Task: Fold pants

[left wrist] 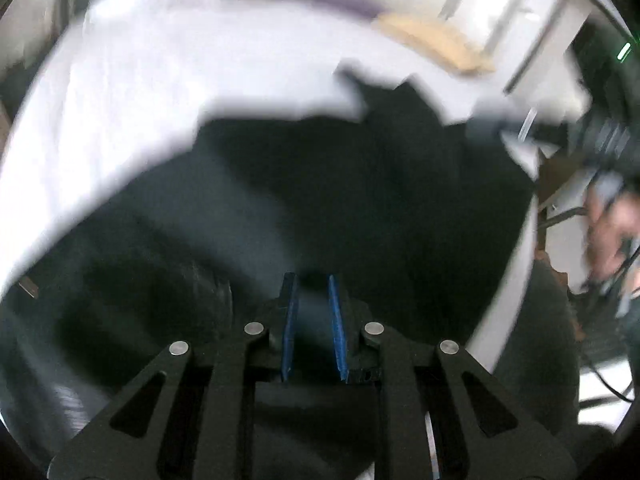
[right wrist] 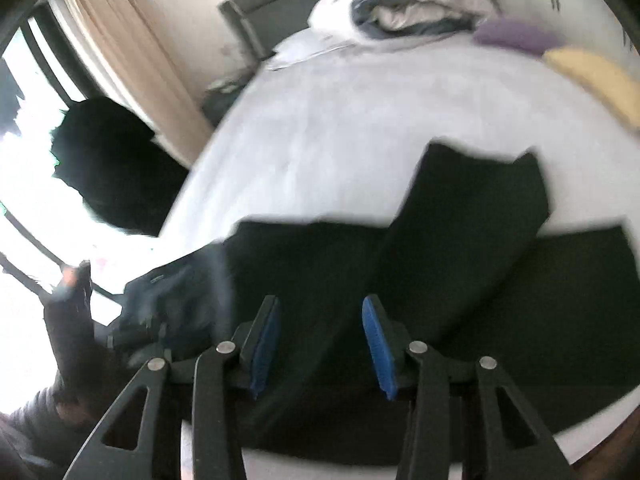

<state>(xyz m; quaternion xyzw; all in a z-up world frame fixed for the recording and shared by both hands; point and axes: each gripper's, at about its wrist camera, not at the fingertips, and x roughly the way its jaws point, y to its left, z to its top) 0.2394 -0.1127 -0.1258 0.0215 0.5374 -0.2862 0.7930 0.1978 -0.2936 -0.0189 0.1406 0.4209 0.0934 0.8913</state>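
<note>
Black pants [right wrist: 460, 248] lie on the white bed sheet [right wrist: 340, 132], with one leg end folded up toward the far side. In the left wrist view the pants [left wrist: 360, 200] fill the middle, blurred by motion. My left gripper [left wrist: 314, 284] hovers over the dark cloth with its blue pads [left wrist: 290, 320] a little apart and nothing between them. My right gripper [right wrist: 320, 308] is open above the pants, its blue pads [right wrist: 378, 344] wide apart and empty.
A white pillow and rolled blanket [right wrist: 400, 4] sit at the bed's head. A purple cushion [right wrist: 516, 34] and a yellow cushion [right wrist: 600, 76] lie at the far right. A curtain and window [right wrist: 120, 52] are on the left. The bed edge runs near the pants.
</note>
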